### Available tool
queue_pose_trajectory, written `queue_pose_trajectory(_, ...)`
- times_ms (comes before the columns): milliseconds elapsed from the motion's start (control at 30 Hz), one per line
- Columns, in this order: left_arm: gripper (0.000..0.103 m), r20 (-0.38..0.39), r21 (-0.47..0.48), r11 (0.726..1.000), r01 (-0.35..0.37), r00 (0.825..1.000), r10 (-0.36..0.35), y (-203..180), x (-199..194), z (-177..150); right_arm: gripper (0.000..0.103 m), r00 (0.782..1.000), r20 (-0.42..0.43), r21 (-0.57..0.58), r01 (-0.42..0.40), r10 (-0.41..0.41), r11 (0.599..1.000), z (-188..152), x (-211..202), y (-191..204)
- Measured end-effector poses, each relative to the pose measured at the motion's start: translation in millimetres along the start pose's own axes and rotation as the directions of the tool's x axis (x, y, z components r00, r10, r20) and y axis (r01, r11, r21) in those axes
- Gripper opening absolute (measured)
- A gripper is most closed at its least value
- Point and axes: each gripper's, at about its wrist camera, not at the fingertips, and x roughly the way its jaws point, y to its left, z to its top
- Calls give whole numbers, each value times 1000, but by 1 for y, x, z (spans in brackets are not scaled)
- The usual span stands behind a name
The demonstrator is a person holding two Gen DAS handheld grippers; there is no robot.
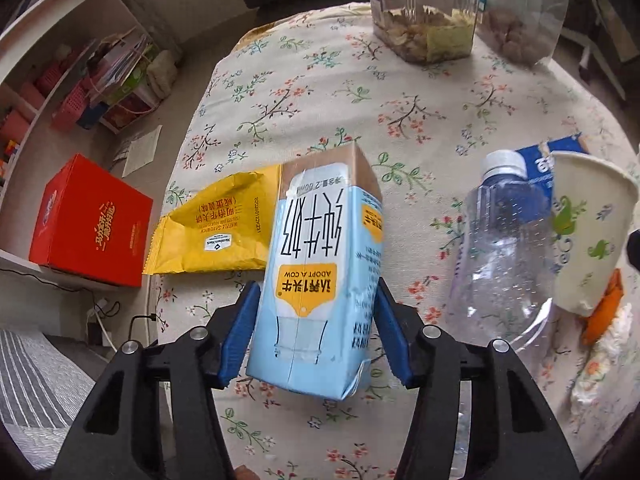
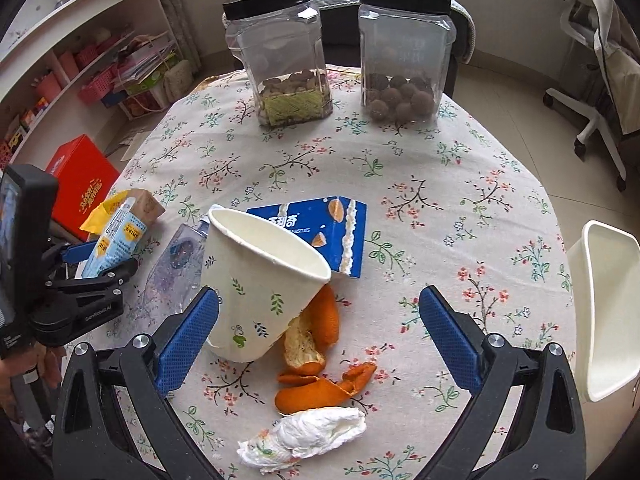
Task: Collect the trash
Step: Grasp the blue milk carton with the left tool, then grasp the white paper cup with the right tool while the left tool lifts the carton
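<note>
So the left claw (image 1: 316,328) has its blue pads on both sides of the milk carton (image 1: 320,276), closed about halfway, apparently gripping it. The carton's long axis runs straight away from the claw, its far end just past the yellow wrapper (image 1: 212,228) on the tabletop (image 1: 320,80). The right claw (image 2: 320,340) is wide open and empty; the tipped paper cup (image 2: 260,288) leans against its left pad, orange peel (image 2: 316,360) and crumpled tissue (image 2: 304,432) between its fingers. The white bin (image 2: 604,312) sits right of the cup, so I'd guess the right hand is nearer.
</note>
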Motion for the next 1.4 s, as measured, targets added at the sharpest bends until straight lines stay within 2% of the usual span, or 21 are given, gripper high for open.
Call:
queue_pose_trajectory(100,50,53,-106,988,115,993,-110,9,-30,2,96,999,-17,18,-36,36,999,2,7,4)
queue_pose_trajectory(133,38,75,-135,980,144,988,-135,12,-39,3,96,998,-26,33,-53,54,998,2,11,3)
queue_pose_trajectory(167,35,93,-161,973,166,984,-153,14,-46,2,96,997,-34,51,-70,71,996,3,14,2)
queue_pose_trajectory(267,35,133,-208,959,194,977,-169,17,-63,0,96,993,-43,99,-108,113,989,5,24,1)
queue_pose_trajectory(367,32,118,-198,956,218,973,-197,15,-60,-1,96,991,-50,112,-115,121,987,5,31,0)
queue_pose_trajectory(400,33,103,-195,956,218,974,-202,13,-56,-1,92,991,-50,105,-116,122,988,4,32,1)
queue_pose_trajectory(433,33,83,-194,957,214,976,-201,12,-52,-2,77,990,-56,94,-127,132,988,3,33,2)
queue_pose_trajectory(467,33,61,-194,959,207,978,-198,12,-49,-5,66,988,-73,85,-133,140,987,3,35,2)
queue_pose_trajectory(500,34,38,-198,960,200,980,-196,12,-45,-7,48,986,-88,79,-135,142,988,3,35,2)
queue_pose_trajectory(567,44,-2,-231,956,180,983,-186,17,-39,-11,47,988,-76,66,-126,131,990,2,31,-1)
queue_pose_trajectory(600,55,-19,-248,953,176,982,-186,21,-37,-12,45,989,-70,65,-127,131,990,2,28,-2)
queue_pose_trajectory(633,60,-34,-262,950,169,982,-184,24,-36,-13,44,988,-66,71,-134,138,988,2,27,-4)
queue_pose_trajectory(667,63,-46,-278,948,153,984,-172,27,-35,-14,44,987,-62,77,-141,146,987,2,24,-6)
queue_pose_trajectory(733,74,-71,-300,946,119,987,-146,34,-32,-16,43,988,-44,73,-144,147,987,3,17,-8)
queue_pose_trajectory(933,76,-200,-278,958,66,972,-124,28,3,-28,43,988,15,43,-154,153,987,8,-10,-14)
queue_pose_trajectory(1033,75,-232,-270,960,72,963,-138,20,19,-31,43,987,32,44,-159,157,986,9,-19,-21)
queue_pose_trajectory(1067,72,-233,-271,960,73,962,-139,19,23,-32,43,987,37,44,-160,158,986,10,-22,-24)
queue_pose_trajectory(1100,59,-229,-274,959,78,963,-144,19,25,-32,43,986,41,43,-162,160,986,9,-24,-26)
queue_pose_trajectory(1200,58,-183,-313,941,125,965,-189,23,19,-32,43,984,62,39,-167,164,985,9,-32,-30)
queue_pose_trajectory(1300,58,-80,-352,923,155,978,-194,29,-5,-27,43,980,101,26,-172,169,985,10,-44,-32)
queue_pose_trajectory(1400,58,52,-383,899,212,977,-209,33,-35,-20,43,976,148,13,-165,161,986,11,-56,-33)
